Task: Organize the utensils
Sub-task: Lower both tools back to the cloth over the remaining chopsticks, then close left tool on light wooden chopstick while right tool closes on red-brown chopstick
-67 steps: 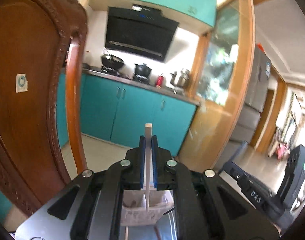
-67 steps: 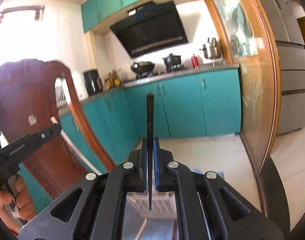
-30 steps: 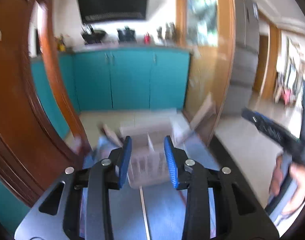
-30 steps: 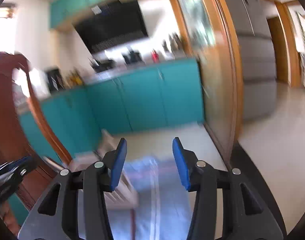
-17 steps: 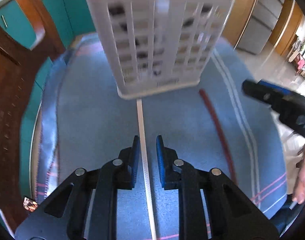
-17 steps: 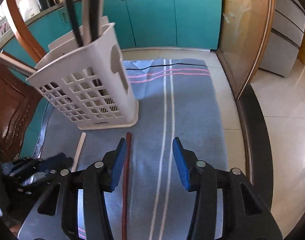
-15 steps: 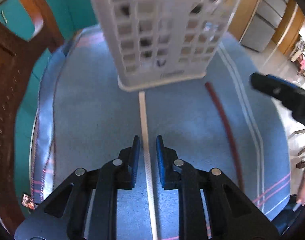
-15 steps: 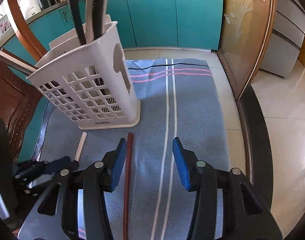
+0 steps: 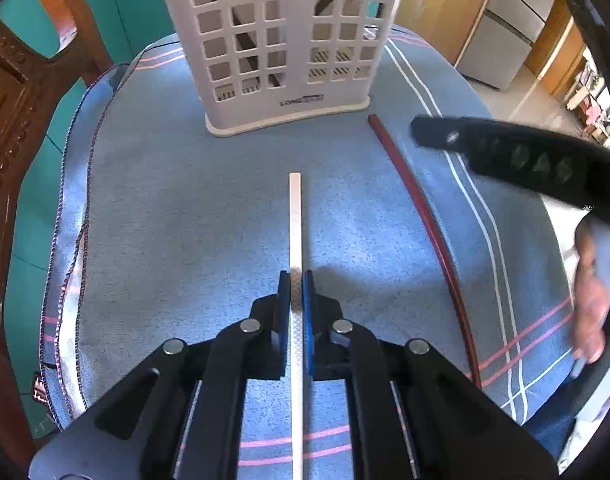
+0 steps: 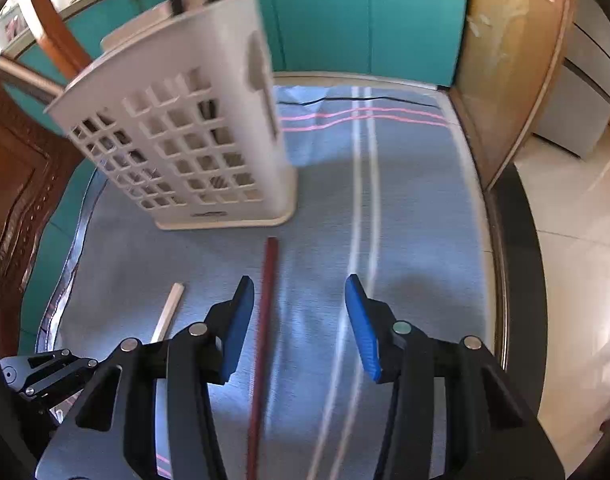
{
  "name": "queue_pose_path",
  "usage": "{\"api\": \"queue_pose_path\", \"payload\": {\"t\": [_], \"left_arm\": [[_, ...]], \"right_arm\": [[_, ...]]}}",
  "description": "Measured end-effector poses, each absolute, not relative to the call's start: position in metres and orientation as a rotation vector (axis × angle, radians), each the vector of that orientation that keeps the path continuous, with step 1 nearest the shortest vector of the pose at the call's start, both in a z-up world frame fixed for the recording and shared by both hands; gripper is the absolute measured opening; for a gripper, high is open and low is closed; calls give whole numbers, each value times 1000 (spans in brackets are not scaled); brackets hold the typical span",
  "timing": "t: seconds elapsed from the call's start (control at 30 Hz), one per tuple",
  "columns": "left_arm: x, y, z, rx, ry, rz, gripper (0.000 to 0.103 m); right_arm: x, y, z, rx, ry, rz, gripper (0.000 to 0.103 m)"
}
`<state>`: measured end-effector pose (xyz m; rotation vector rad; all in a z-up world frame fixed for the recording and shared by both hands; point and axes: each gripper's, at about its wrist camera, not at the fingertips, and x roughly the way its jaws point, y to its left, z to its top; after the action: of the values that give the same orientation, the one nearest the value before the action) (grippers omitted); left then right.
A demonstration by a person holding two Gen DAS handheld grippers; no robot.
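Since the frames of two seconds back, when each gripper held a chopstick upright against the kitchen, both had come down over the blue striped cloth (image 9: 177, 208). We noted the left gripper (image 9: 296, 280) had just been closing; its blue pads were now pressed onto the white chopstick (image 9: 294, 216), which lay flat on the cloth, tip pointing at the white slotted utensil basket (image 9: 281, 40) but well short of its base. The chopstick's near end ran under the gripper body and off the bottom edge. The right gripper (image 10: 297, 312) stood spread, pinching nothing, with the dark red chopstick (image 10: 265, 312) lying on the cloth between its fingers, closer to the left one; whether a pad touched it we could not tell. Its lower end was cut off too. Dark utensil handles showed only in part through the basket's slots and above its rim, blurred in the right view.
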<state>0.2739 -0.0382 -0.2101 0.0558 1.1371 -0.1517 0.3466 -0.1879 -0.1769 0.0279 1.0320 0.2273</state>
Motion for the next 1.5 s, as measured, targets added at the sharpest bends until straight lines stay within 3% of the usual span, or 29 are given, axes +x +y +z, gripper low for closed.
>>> {"api": "queue_pose_path", "payload": {"t": [0.07, 0.1, 0.13, 0.17, 0.2, 0.3, 0.53, 0.63, 0.87, 1.5], "left_arm": [[276, -35, -209, 49, 1134, -123, 8], [277, -39, -209, 47, 1134, -118, 10], [278, -38, -208, 41, 1133, -114, 11], [278, -36, -208, 38, 1131, -111, 12], [276, -35, -206, 37, 1129, -108, 12], [280, -24, -198, 33, 1116, -93, 14], [277, -22, -185, -5, 1099, -84, 28], [276, -26, -186, -1, 1102, -78, 32], [297, -39, -200, 32, 1124, -41, 33], [302, -47, -206, 88, 1107, -14, 40]], "right_arm": [[351, -177, -186, 0, 1047, 235, 47], [354, -172, -191, -13, 1055, 237, 42], [356, -167, -196, -32, 1068, 241, 34], [358, -161, -203, -60, 1090, 240, 14], [358, -158, -205, -80, 1085, 236, 9], [355, -156, -203, -82, 1105, 260, 7], [347, -193, -183, 92, 1104, 249, 7], [350, -207, -183, 132, 1108, 231, 13], [355, -204, -192, 89, 1110, 208, 26], [345, -157, -211, -120, 1075, 167, 35]]}}
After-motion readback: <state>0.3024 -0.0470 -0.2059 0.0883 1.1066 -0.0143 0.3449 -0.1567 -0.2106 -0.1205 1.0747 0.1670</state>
